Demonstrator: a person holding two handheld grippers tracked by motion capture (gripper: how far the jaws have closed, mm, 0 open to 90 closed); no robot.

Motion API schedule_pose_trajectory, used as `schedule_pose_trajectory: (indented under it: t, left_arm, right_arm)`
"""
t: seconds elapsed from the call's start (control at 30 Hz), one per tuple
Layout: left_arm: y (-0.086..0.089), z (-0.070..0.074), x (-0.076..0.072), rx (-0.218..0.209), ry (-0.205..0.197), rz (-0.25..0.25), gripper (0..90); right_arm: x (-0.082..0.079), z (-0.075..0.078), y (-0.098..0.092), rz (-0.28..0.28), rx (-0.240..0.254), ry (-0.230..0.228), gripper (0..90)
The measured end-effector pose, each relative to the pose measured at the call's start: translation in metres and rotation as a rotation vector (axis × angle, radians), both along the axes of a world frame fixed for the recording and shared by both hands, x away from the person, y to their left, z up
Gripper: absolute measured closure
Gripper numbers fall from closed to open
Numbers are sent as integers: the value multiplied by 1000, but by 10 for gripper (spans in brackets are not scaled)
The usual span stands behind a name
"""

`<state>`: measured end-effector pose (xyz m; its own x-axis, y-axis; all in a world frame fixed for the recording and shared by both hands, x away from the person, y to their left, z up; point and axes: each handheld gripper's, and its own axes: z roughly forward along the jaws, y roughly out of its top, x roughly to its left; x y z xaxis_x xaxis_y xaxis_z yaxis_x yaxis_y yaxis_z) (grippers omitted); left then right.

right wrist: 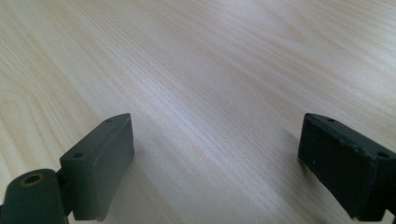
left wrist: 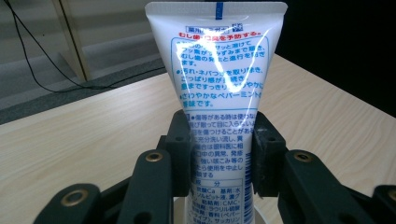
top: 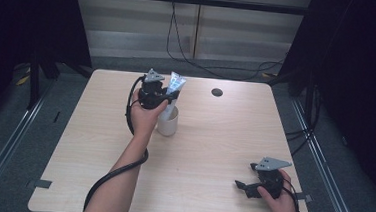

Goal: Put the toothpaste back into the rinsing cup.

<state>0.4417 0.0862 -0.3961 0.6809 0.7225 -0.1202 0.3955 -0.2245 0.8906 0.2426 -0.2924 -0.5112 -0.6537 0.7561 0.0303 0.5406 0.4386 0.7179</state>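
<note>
Clamping a toothpaste tube [left wrist: 219,93] upright over a white cup [top: 168,122], the left gripper [left wrist: 219,154] holds firm — the right gripper [right wrist: 215,158] rests wide apart, holding nothing, on the wooden table [top: 214,138].

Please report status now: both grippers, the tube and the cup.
Left gripper shut on toothpaste tube, tube upright, lower end in white cup. Right gripper open, empty, low over bare table. Nothing in the way.
</note>
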Motion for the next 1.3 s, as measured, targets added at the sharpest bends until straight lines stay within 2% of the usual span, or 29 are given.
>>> schedule_pose_trajectory:
  t: [0.57, 0.93, 1.1, 1.2, 1.3]
  left_arm:
    - [1, -7, -1, 26, 6, 14, 656]
    - [-2, -14, -6, 29, 5, 24, 650]
    - [0, -16, -8, 43, 5, 27, 647]
    - [0, -19, -9, 42, 18, 28, 643]
    - [1, -20, -10, 62, 19, 29, 641]
  right_arm:
    - [0, 0, 0, 1, 0, 1, 100]
    - [0, 0, 0, 1, 0, 1, 100]
    - [0, 0, 0, 1, 0, 1, 100]
    - [0, 0, 0, 1, 0, 1, 100]
    - [0, 0, 0, 1, 0, 1, 100]
